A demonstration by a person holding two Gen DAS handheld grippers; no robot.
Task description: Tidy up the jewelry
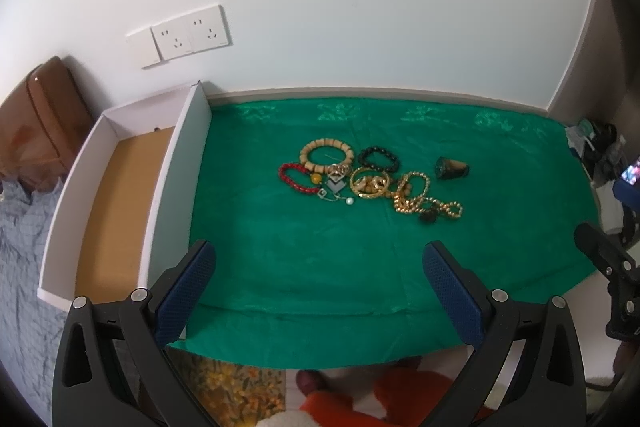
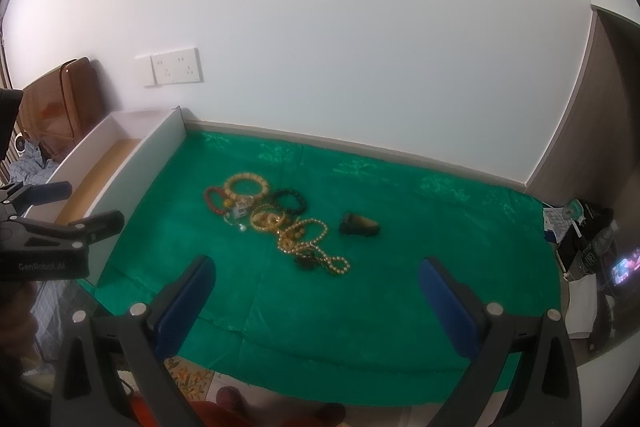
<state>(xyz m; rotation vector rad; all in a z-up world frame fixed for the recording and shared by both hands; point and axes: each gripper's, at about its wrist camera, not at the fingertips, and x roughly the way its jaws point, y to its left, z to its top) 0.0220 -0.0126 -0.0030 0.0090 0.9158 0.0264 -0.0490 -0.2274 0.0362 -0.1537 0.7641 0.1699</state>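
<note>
Nearest in each wrist view is its own gripper: the left gripper (image 1: 320, 291) and the right gripper (image 2: 316, 297) both hang with fingers spread wide and nothing between them, above the near part of the green cloth (image 1: 320, 267) that covers the surface. Neither touches anything.

Further out, about mid-cloth, lies the jewelry in one loose cluster. A red bracelet (image 1: 290, 179) sits at its left edge, touching a tan bead bracelet (image 1: 327, 155); just right of that is a black bracelet (image 1: 378, 159). In front of these are a gold bangle (image 1: 370, 183) with small pieces inside it, a small pearl (image 1: 349, 201), and a tangled gold necklace (image 1: 424, 201) trailing to the right. A dark cone-shaped piece (image 1: 452, 169) lies apart, to the right of the cluster.

To the left, along the cloth's edge, stands an open white box (image 1: 176, 187) with a bare brown floor; nothing shows inside it. Behind it all is the wall (image 1: 360, 7).

My reading is that sorting has not begun: every piece is on the cloth. The next move probably calls for lowering one gripper over a piece at the cluster's edge, such as the red bracelet, closing on its beads without snagging its neighbours, and carrying it to the box.
</note>
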